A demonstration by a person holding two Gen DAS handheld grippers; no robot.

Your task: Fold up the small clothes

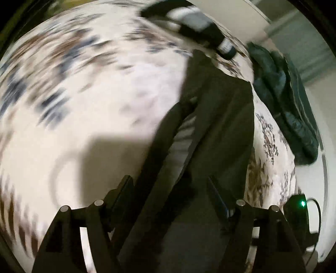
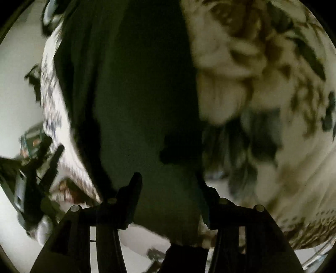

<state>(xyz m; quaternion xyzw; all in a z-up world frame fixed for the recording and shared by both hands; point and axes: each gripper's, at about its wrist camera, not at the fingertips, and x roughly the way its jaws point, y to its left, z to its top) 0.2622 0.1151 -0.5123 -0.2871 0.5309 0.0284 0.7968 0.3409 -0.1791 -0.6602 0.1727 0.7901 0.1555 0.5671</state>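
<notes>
A dark olive garment lies as a long strip on the floral bedsheet, running from the bottom middle up to the right. My left gripper hangs over its near end, jaws wide apart, with the cloth passing under and between them and not pinched. A blurred black and white shape at the top looks like my right gripper. In the right wrist view the same garment fills the middle. My right gripper stands open above it, pads clear of the cloth.
A heap of dark teal clothes sits at the bed's right edge. A black device with a green light and a cable lies below that edge. A blurred dark object hangs beyond the bed's left edge. Floral sheet spreads to the right.
</notes>
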